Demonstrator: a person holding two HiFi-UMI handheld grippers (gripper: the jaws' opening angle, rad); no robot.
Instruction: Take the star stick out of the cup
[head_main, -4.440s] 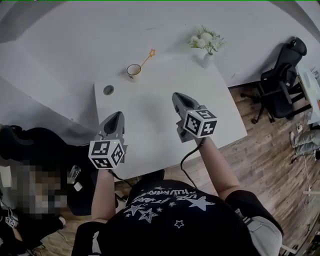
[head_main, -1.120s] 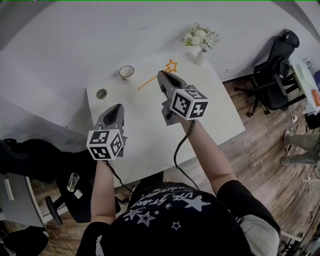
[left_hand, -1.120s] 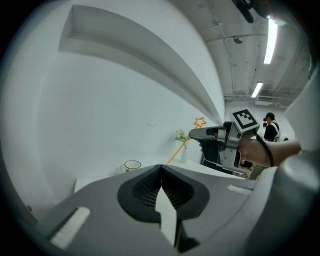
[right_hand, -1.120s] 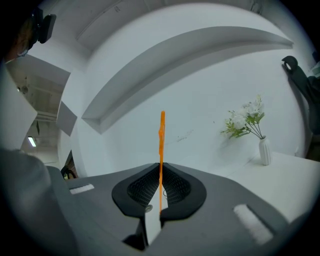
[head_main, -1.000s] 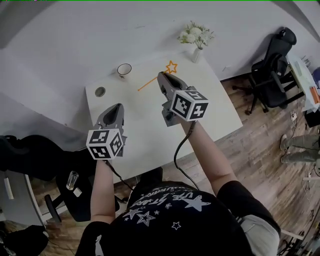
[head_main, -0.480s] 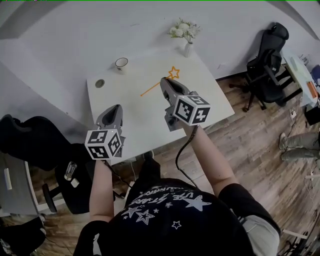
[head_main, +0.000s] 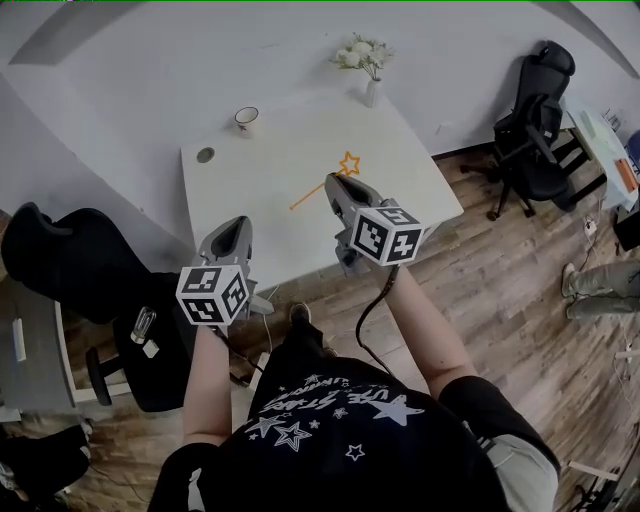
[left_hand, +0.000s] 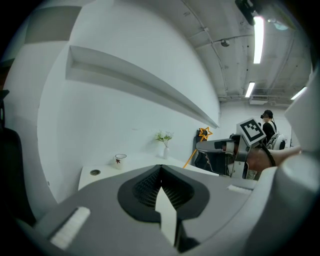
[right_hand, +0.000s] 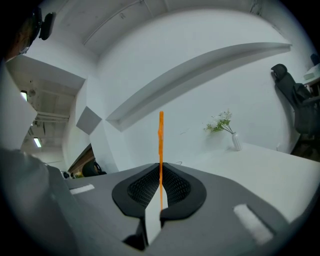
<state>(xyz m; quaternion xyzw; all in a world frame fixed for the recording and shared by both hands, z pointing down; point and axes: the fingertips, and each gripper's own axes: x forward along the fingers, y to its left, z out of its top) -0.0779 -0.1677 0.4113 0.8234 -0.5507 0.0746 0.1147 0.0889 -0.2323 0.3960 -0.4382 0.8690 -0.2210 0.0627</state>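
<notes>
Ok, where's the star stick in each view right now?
Head view: star stick at centre, slanting, held in the right gripper.
Left gripper view: star stick right of centre, star uppermost.
Right gripper view: star stick dead centre, upright between the jaws.
Shared landmark: flower vase.

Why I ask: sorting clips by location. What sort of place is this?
Likely an office or lab: a white table, a swivel chair on wood floor, ceiling strip lights.

The head camera is looking steeply down from high above the table (head_main: 290, 150). Cameras on the left gripper (head_main: 239, 221) and right gripper (head_main: 336, 181) are facing along their jaws, all sharing the flower vase (head_main: 371, 93).
</notes>
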